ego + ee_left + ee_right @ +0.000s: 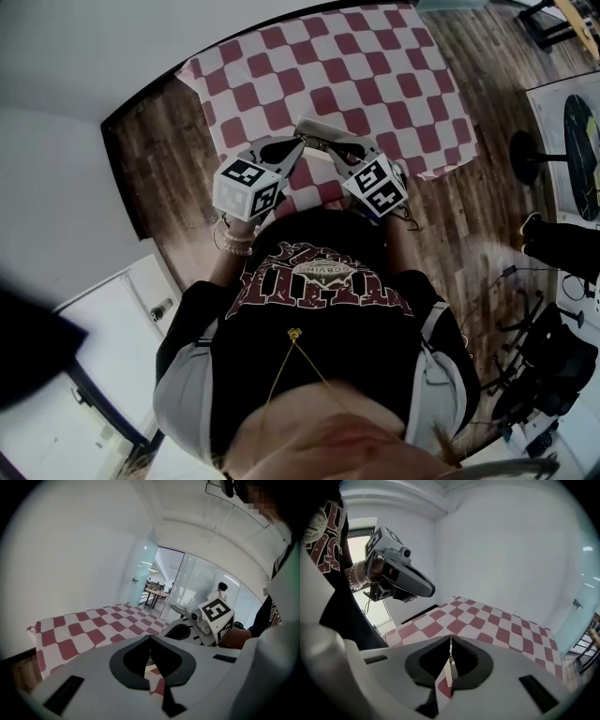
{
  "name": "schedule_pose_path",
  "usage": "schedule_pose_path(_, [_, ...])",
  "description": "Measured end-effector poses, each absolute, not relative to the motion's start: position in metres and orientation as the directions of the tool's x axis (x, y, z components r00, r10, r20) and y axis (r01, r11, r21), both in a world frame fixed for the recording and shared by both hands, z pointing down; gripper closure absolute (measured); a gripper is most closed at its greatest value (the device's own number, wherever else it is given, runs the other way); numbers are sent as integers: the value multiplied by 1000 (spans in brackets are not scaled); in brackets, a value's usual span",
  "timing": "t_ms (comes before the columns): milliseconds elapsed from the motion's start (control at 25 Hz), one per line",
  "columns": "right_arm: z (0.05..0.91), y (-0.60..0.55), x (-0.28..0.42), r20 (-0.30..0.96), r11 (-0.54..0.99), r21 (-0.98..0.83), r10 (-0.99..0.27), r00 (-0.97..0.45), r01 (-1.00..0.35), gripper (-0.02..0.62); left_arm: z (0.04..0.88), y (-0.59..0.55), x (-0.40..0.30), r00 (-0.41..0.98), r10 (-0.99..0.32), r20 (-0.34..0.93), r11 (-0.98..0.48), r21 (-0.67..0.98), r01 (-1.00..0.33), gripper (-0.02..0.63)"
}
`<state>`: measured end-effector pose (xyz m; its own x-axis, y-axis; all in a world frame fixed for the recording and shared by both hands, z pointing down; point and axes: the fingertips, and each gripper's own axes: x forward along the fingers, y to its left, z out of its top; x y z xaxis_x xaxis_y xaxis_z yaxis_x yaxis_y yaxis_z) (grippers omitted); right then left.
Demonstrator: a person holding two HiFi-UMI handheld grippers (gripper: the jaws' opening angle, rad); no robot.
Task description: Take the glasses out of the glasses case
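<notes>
No glasses case or glasses show in any view. The table (375,66) wears a red-and-white checked cloth with nothing on the part I see. My left gripper (296,142) hovers over the table's near edge, jaws closed tip to tip with nothing between them (150,637). My right gripper (309,129) is just beside it, tips almost meeting the left one's, and it is also shut and empty (450,640). Each gripper sees the other: the right gripper (201,620) in the left gripper view, the left gripper (401,576) in the right gripper view.
Dark wooden floor (159,159) surrounds the table, with white walls to the left. A black round-based stand (530,155) and cabled equipment (553,366) are to the right. A glass door (140,573) and a distant person (220,590) lie beyond the table.
</notes>
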<state>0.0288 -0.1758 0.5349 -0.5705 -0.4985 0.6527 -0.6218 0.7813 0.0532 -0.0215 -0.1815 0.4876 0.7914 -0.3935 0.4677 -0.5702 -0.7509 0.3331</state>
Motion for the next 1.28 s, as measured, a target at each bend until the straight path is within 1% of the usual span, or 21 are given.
schedule_pose_path(400, [561,-181,31,693,782,35,-468,-548,-623,569,496,-182,-17,798,-360,483,-764,339,-549,607])
schedule_pose_path(800, [585,-187,23,730,803,13,-416,-543,-596,569,504,-181,-31,781,-384,492,-732,354,-582,607])
schedule_pose_path(1000, [600,-189,23,776,817,44,-390,-495,-575,569,508,-182,-38,771,-391,503,-718,357,-597,607])
schedule_pose_path(1280, [625,-192,23,844,858,110,-346,-409,-501,569,511,-185,-43,766,-399,504,-706,364,-608,607])
